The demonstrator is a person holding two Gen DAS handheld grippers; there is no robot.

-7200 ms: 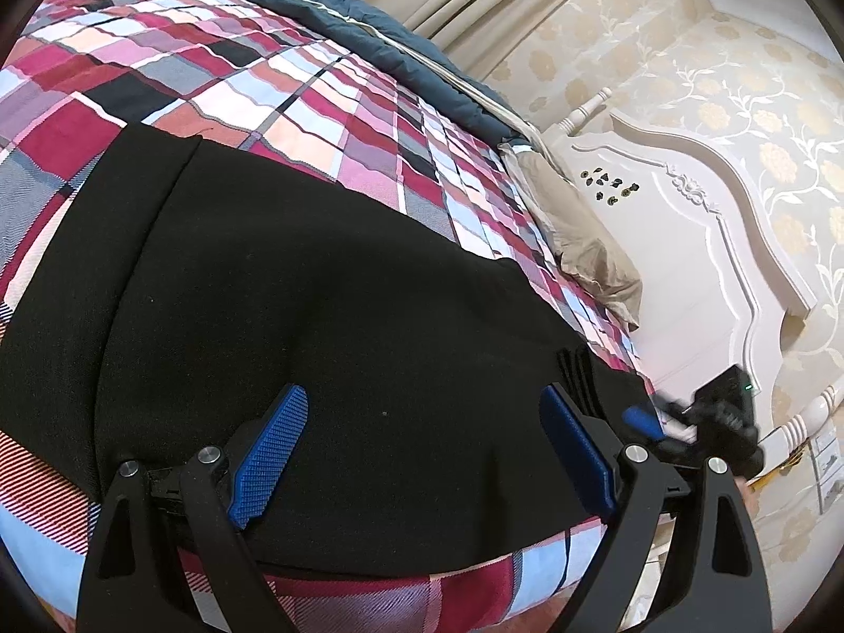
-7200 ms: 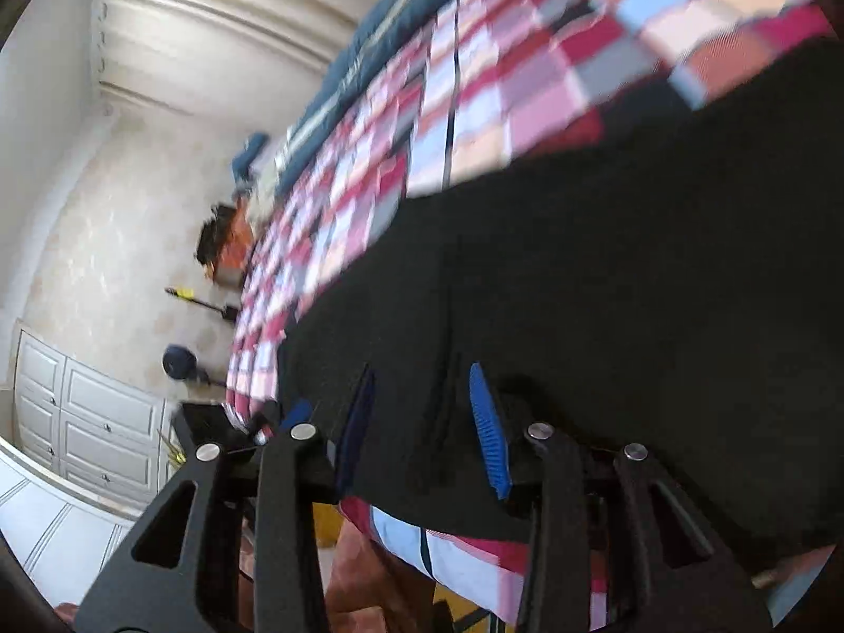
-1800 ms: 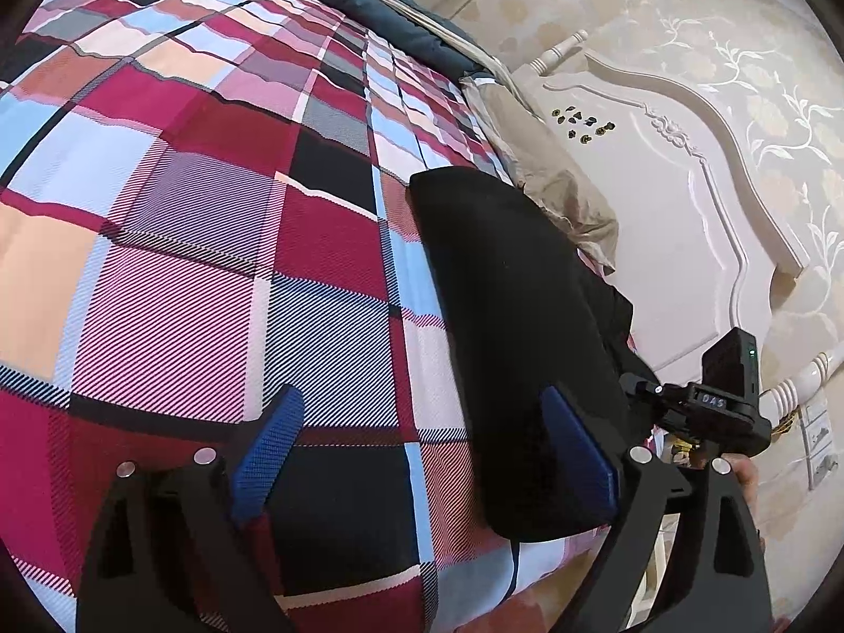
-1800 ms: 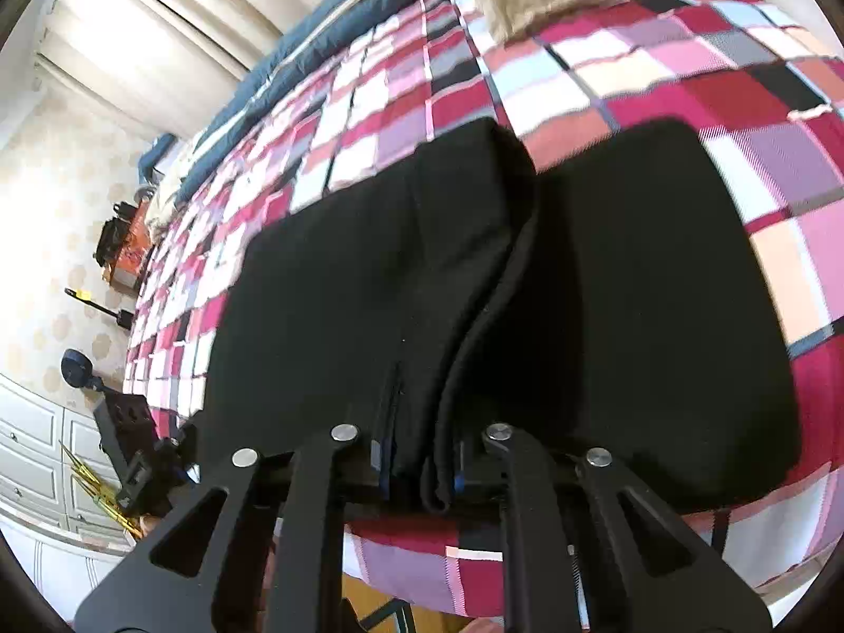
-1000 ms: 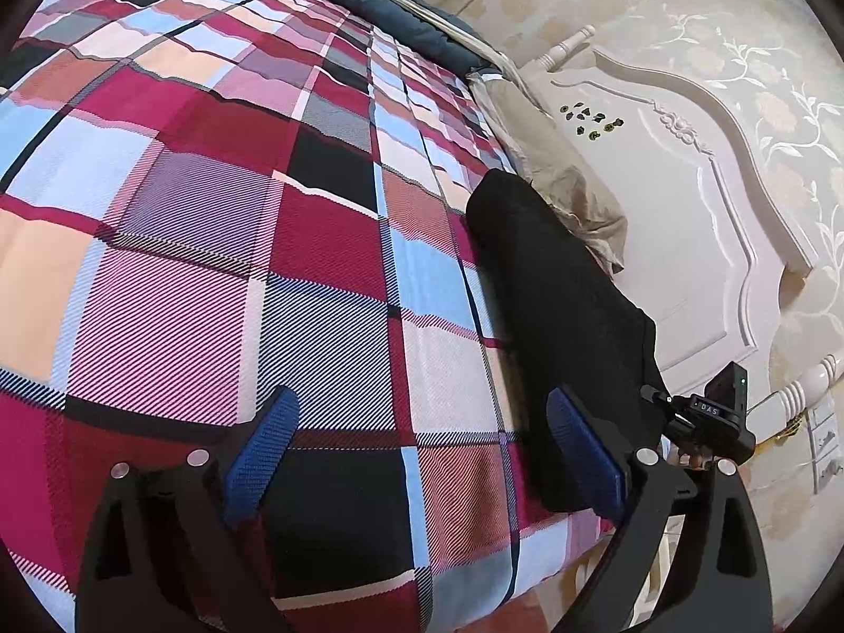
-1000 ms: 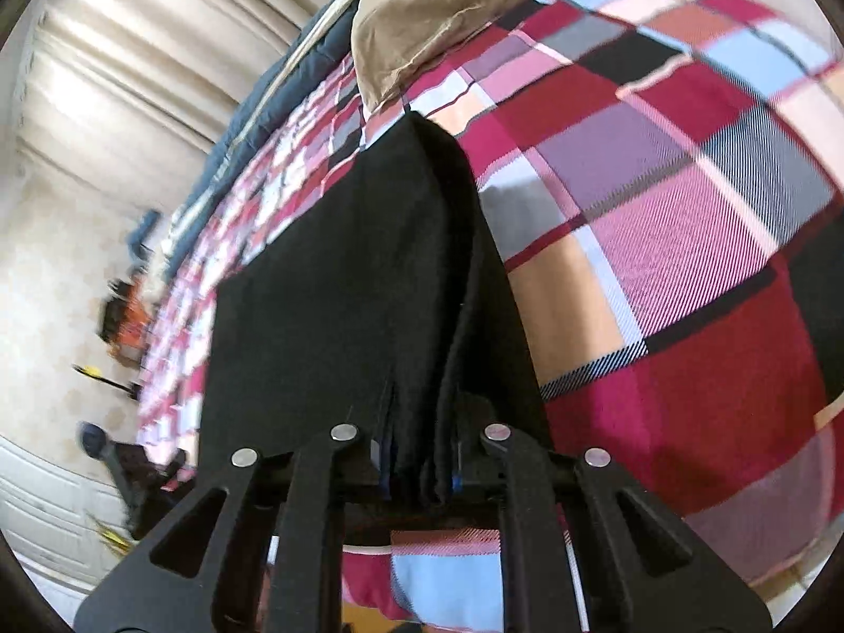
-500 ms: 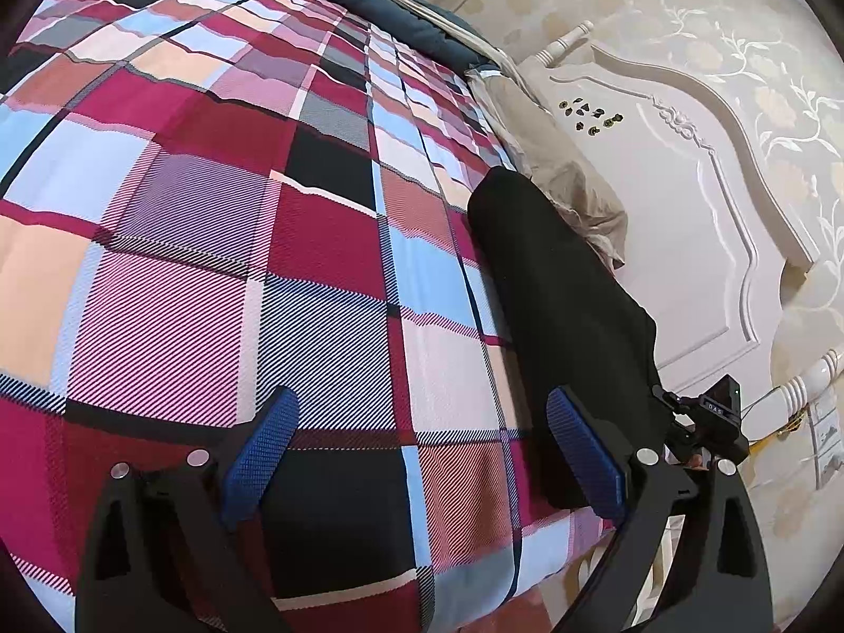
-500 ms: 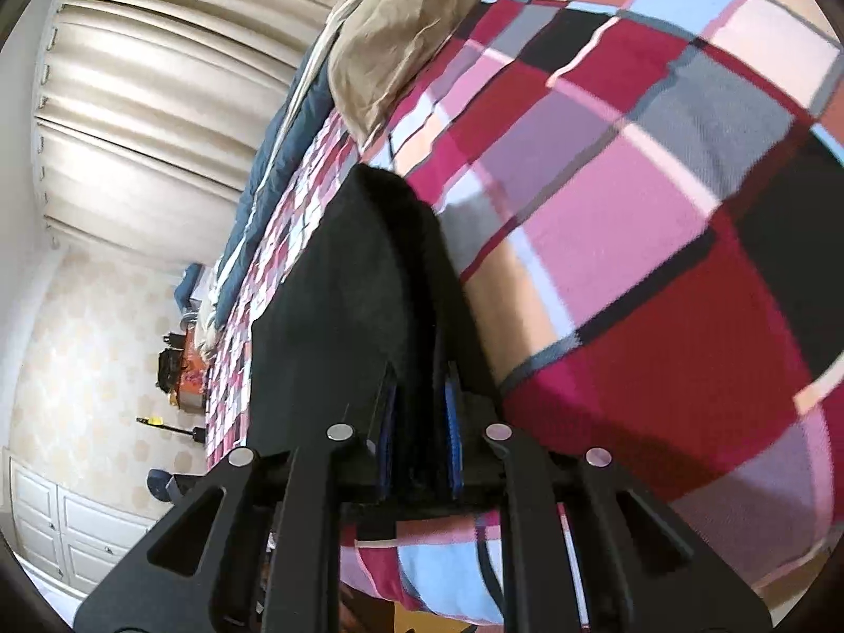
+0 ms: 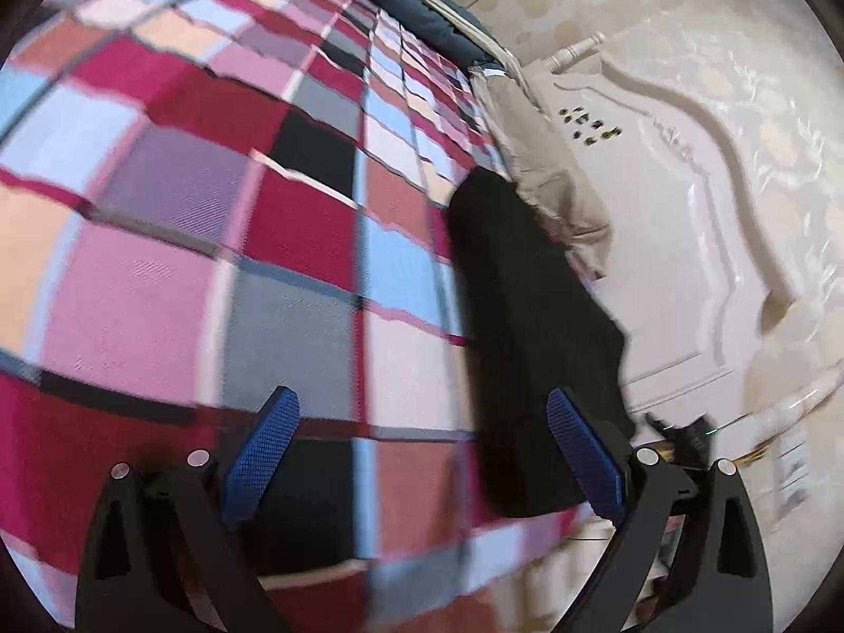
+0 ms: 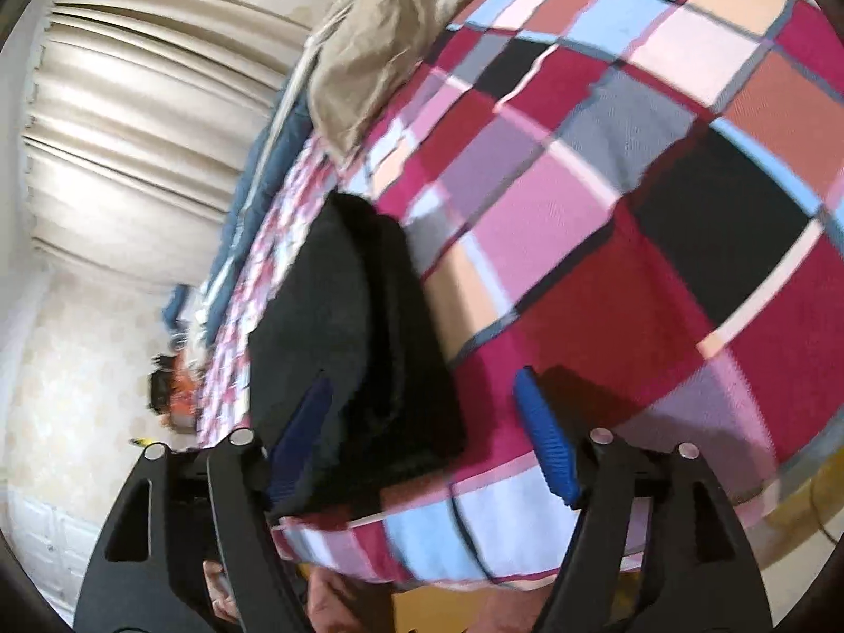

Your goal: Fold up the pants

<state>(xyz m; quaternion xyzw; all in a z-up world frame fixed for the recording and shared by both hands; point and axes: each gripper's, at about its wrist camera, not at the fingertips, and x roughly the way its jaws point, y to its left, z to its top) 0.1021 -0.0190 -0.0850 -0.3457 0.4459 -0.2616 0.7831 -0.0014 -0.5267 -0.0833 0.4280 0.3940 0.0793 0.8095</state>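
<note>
Folded black pants (image 10: 353, 348) lie as a narrow stack on the plaid bedspread (image 10: 606, 242), at the near edge of the bed, just short of a tan pillow (image 10: 380, 37) toward the head end. In the left wrist view the same pants (image 9: 527, 316) run along the right side of the bed, beside the tan pillow (image 9: 554, 174) and close to the white carved headboard (image 9: 675, 221).

Right gripper (image 10: 422, 432): jaws have just been opening and now stand wide apart. The near end of the pants stack sits between the blue pads, closer to the left one; the left pad (image 10: 303, 432) is at the stack's edge and partly behind it, but whether it touches cannot be told. The right pad is well clear of the cloth, over bare bedspread. Nothing is gripped.

Left gripper (image 9: 419, 453): jaws wide open, blue pads (image 9: 261, 453) held over the bedspread, nothing between them. The pants lie just beyond its right pad.

Both views are motion-blurred. Pleated beige curtains (image 10: 137, 147) hang at the far side of the bed, with a dark blue blanket (image 10: 264, 158) along that edge.
</note>
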